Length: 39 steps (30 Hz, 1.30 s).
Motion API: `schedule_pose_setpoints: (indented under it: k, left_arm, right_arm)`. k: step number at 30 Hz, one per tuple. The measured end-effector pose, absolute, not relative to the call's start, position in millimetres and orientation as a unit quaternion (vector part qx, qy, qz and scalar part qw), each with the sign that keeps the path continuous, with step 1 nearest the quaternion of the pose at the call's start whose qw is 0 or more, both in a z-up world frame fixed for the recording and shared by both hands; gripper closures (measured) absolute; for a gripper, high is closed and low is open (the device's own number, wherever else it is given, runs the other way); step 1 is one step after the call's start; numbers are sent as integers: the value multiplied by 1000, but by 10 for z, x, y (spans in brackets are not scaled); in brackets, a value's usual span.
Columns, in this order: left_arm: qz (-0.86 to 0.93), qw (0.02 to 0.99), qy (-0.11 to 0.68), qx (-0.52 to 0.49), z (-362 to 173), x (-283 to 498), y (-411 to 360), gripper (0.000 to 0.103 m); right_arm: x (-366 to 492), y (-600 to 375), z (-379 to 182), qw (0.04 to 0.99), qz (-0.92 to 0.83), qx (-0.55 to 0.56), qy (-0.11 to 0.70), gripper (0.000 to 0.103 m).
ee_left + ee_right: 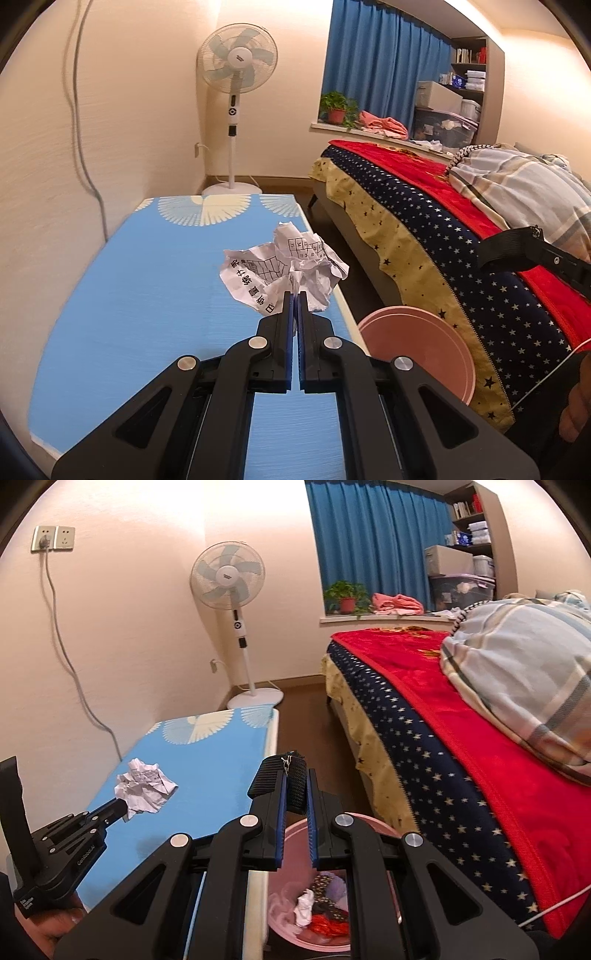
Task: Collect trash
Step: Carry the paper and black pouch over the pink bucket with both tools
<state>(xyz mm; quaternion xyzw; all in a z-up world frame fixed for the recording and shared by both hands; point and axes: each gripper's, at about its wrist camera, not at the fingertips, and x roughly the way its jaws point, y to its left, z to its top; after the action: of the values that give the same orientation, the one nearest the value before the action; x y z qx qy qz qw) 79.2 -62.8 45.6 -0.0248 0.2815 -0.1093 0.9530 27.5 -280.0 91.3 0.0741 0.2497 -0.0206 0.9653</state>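
Note:
A crumpled white printed paper ball point(282, 267) sits on the blue table point(147, 295). My left gripper point(295, 295) is shut on its near edge; in the right wrist view the left gripper point(122, 806) pinches the paper ball point(146, 786) on the blue table point(221, 768). My right gripper point(296, 775) is shut on a black ribbed strap-like object point(295, 784) and holds it above the pink trash bin point(284, 919), which holds paper and scraps. The bin rim point(424, 354) shows right of the table in the left view, with the right gripper's black object point(509, 251) above it.
A bed point(461, 720) with a red blanket and starred cover stands right of the bin. A standing fan point(236, 620) is beyond the table's far end. A wall with a cable runs along the table's left side. A windowsill holds a plant point(345, 596) and clothes.

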Motion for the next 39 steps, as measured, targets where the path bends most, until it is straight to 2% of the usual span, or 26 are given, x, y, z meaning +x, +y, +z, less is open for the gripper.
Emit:
schedule_pose_setpoints:
  k: [39]
  left_arm:
    - [-210, 927, 310, -4, 87, 945, -1613, 101]
  right_arm:
    - [433, -3092, 615, 947, -96, 71, 299, 93]
